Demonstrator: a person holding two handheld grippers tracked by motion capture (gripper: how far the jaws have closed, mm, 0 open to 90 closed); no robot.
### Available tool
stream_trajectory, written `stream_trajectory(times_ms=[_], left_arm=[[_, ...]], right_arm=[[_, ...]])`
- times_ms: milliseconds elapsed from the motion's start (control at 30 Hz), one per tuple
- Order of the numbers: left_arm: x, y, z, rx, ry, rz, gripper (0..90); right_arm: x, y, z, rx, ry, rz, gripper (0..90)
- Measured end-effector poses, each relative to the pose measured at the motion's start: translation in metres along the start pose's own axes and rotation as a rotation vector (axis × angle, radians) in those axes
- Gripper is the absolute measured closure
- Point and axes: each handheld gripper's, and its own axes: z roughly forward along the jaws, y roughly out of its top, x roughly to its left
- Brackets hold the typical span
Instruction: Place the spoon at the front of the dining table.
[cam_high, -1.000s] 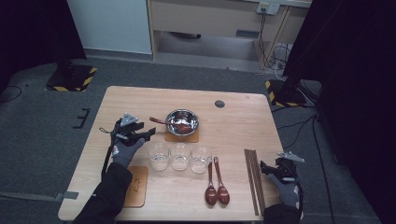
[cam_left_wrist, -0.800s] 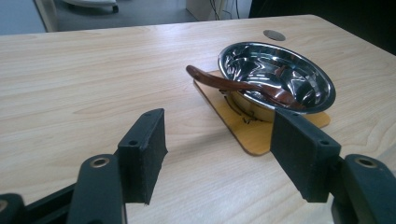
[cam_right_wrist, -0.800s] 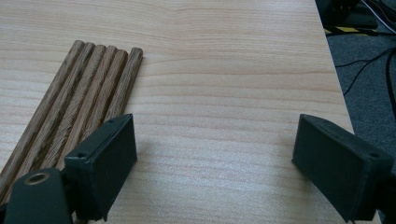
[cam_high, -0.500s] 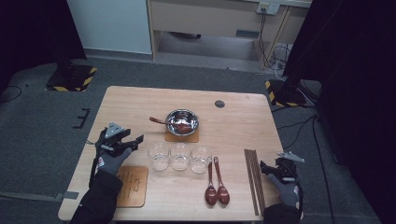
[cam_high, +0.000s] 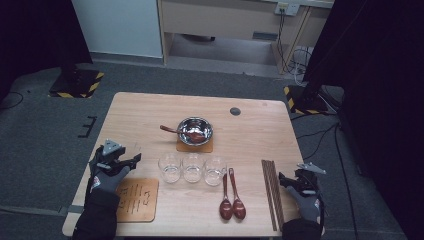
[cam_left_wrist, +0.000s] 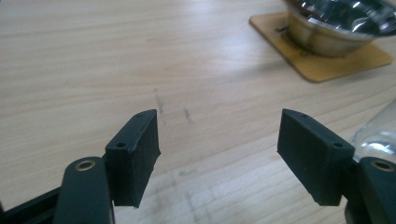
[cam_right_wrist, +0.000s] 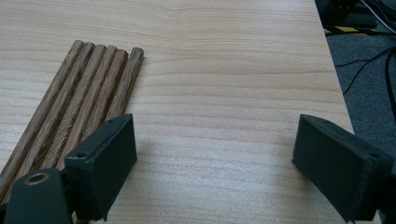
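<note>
Pulling my left gripper (cam_left_wrist: 215, 154) back, jaws spread and empty, I am keeping my right gripper (cam_right_wrist: 215, 163) open just beside the brown wooden chopsticks (cam_right_wrist: 79, 100), probably readying a pick.

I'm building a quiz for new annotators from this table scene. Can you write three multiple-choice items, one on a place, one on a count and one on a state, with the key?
1. Where does the metal bowl stand?
A. on a square coaster behind the glasses
B. on the wooden board at the table's near left
C. on the bare table beside the chopsticks

2. How many clear glasses stand in the row?
A. two
B. three
C. five

3. How is the left claw?
A. shut on a spoon
B. shut on nothing
C. open, with nothing between its jaws

Key:
1 A, the high view shows the coaster under the bowl, beyond the glasses.
2 B, three stand side by side in the high view.
3 C, the left gripper view shows its jaws wide apart over bare table.
</note>
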Motion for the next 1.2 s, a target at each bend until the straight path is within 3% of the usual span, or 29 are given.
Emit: stream_trajectory(times_ms=[300,467,933,1200], left_arm=[[0.005,-0.014,0.009,0.094,0.073,0.029,27.4],[0.006,-0.019,0.015,0.139,0.085,0.036,25.2],[0.007,-0.021,0.017,0.129,0.093,0.028,17.8],[0.008,-0.022,0.019,0.163,0.104,0.015,3.0]], right_arm=[[0.001,0.001,-0.003,0.007,0.000,-0.021,14.2],[0.004,0.008,-0.013,-0.037,0.026,-0.015,14.3],[0.022,0.031,-0.050,-0.124,0.089,-0.034,14.9],[0.042,0.040,-0.062,-0.140,0.131,-0.067,14.8]])
